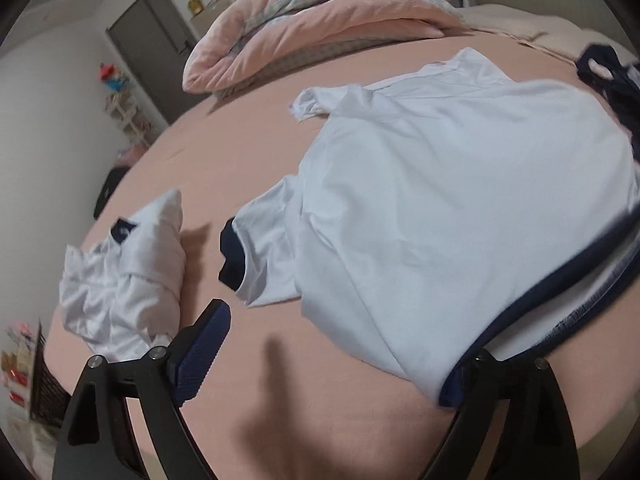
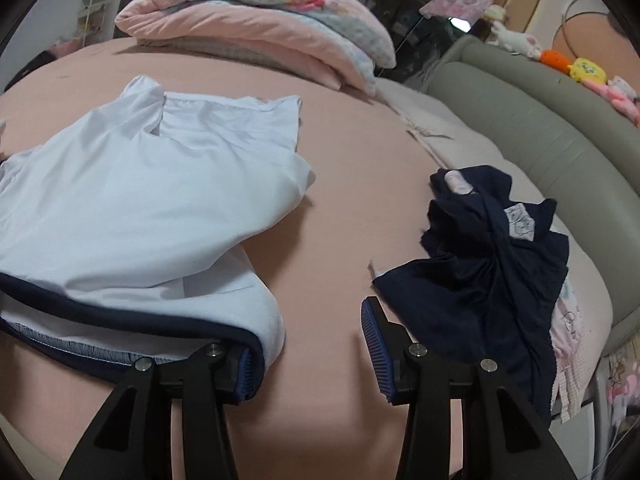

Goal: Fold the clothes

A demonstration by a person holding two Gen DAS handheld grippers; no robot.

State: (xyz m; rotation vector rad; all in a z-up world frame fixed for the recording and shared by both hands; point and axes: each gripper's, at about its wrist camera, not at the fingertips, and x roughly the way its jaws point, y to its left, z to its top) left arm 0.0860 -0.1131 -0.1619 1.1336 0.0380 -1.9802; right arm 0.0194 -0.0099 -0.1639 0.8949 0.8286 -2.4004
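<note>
The white shirt (image 1: 440, 208) is covering the left gripper's (image 1: 328, 356) right finger; both grippers are gaping, holding nothing. Only the right gripper's (image 2: 316, 344) view is showing the navy garment (image 2: 492, 264) whole.

Left gripper (image 1: 328, 360) angled down over the bed (image 1: 224, 152), jaws spread wide; right gripper (image 2: 312, 350) likewise angled down, jaws parted, gripping nothing.

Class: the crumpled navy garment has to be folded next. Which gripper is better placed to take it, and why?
Probably the right gripper: its open jaws sit just beside the crumpled navy garment on the pink bedsheet. The left gripper is at the white navy-trimmed shirt's far side.
</note>
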